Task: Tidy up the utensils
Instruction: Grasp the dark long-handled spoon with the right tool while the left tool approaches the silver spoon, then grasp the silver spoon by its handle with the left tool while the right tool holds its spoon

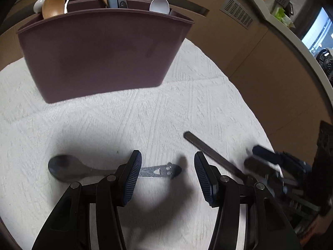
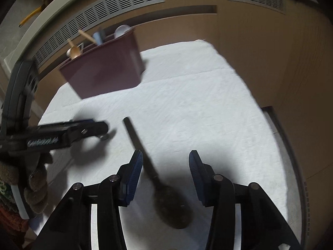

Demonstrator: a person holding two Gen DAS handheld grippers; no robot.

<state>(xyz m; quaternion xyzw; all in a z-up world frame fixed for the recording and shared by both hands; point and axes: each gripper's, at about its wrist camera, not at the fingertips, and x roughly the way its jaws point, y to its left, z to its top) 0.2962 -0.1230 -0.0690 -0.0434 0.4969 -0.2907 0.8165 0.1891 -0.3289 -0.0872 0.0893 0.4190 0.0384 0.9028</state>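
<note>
L gripper (image 1: 168,171) open over metal spoon (image 1: 108,169), R gripper (image 2: 165,174) open over dark spoon (image 2: 166,195)

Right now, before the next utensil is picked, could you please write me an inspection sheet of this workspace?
Surface: white textured cloth, lying flat.
Job's things: dark maroon plastic utensil holder upright, holding a wooden spoon, a white spoon and some handles; dark spoon with a cut-out metal handle lying on the cloth; dark long-handled spoon lying on the cloth.
Clutter: nothing seen.
Grippers: left hand-held gripper open above the metal handle; right hand-held gripper open over the long-handled spoon.
Cables: nothing seen.
Surroundings: brown cabinet fronts with grey vent grilles.
</note>
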